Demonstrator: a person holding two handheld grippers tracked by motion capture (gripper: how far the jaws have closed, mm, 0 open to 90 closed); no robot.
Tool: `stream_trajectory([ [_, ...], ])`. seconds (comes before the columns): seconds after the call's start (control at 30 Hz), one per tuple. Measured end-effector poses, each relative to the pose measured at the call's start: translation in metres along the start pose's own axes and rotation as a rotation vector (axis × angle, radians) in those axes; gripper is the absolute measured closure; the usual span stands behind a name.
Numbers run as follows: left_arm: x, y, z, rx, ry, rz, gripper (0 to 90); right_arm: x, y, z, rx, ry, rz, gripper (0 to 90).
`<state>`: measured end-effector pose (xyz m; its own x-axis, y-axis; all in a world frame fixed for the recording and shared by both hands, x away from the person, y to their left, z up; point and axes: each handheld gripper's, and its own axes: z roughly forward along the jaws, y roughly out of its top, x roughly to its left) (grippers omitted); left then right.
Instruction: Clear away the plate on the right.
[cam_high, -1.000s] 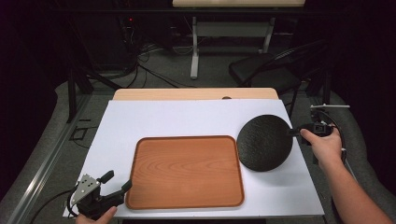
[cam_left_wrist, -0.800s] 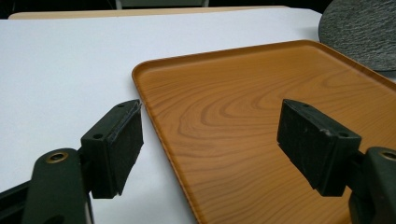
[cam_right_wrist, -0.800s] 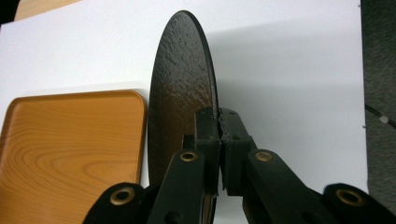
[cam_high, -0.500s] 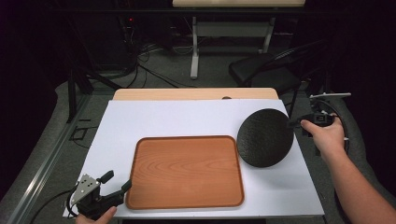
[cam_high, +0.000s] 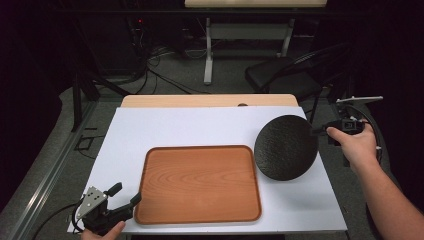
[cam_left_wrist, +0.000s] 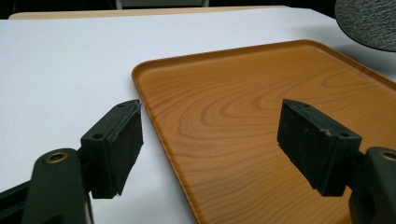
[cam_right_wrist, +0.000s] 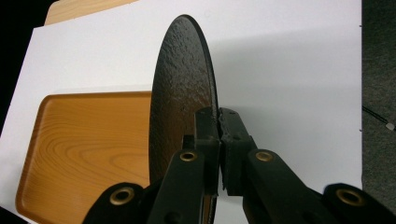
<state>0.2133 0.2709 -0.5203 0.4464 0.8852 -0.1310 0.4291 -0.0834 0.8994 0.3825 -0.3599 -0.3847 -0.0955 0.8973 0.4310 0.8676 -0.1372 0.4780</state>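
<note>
A round black textured plate (cam_high: 285, 147) hangs tilted above the table's right side, its left edge over the tray's right rim. My right gripper (cam_high: 320, 131) is shut on its right edge; in the right gripper view the plate (cam_right_wrist: 183, 93) stands edge-on, pinched between the jaws of that gripper (cam_right_wrist: 219, 135). A rectangular wooden tray (cam_high: 198, 183) lies in the middle of the white table. My left gripper (cam_high: 125, 196) rests open at the tray's front left corner. In the left gripper view the tray's rim (cam_left_wrist: 154, 116) runs between the wide-apart jaws of the left gripper (cam_left_wrist: 210, 140), touching neither.
The white table top (cam_high: 200, 127) has bare room behind and left of the tray. A wooden board edge (cam_high: 200, 101) lies along the far side. A dark chair (cam_high: 280, 75) and cables stand on the floor beyond the table.
The right hand has lifted the black plate and carried it slightly rightward and up, tilting it more. The left gripper has stayed still.
</note>
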Motion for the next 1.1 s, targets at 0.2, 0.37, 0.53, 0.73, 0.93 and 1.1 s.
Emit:
stream_trajectory([
  [0.2, 0.0, 0.0, 0.0, 0.001, -0.002, 0.002, 22.7, 0.012, 0.0, 0.004, 0.009, 0.005, -0.031, 87.5],
  [0.37, 0.0, 0.0, 0.0, 0.002, -0.004, 0.005, 22.7, 0.027, 0.0, 0.015, 0.026, 0.034, -0.057, 87.5],
  [0.53, 0.0, 0.0, 0.0, 0.001, -0.004, 0.006, 22.7, 0.047, -0.001, 0.028, 0.046, 0.064, -0.09, 87.5],
  [0.73, -0.001, 0.0, -0.001, 0.002, -0.006, 0.007, 22.7, 0.072, -0.004, 0.048, 0.072, 0.106, -0.126, 87.4],
  [0.93, -0.001, 0.0, -0.001, 0.003, -0.008, 0.008, 22.7, 0.1, -0.009, 0.071, 0.1, 0.15, -0.171, 87.4],
  [1.1, -0.001, 0.0, 0.0, 0.001, -0.008, 0.01, 22.7, 0.125, -0.014, 0.092, 0.124, 0.191, -0.198, 87.3],
])
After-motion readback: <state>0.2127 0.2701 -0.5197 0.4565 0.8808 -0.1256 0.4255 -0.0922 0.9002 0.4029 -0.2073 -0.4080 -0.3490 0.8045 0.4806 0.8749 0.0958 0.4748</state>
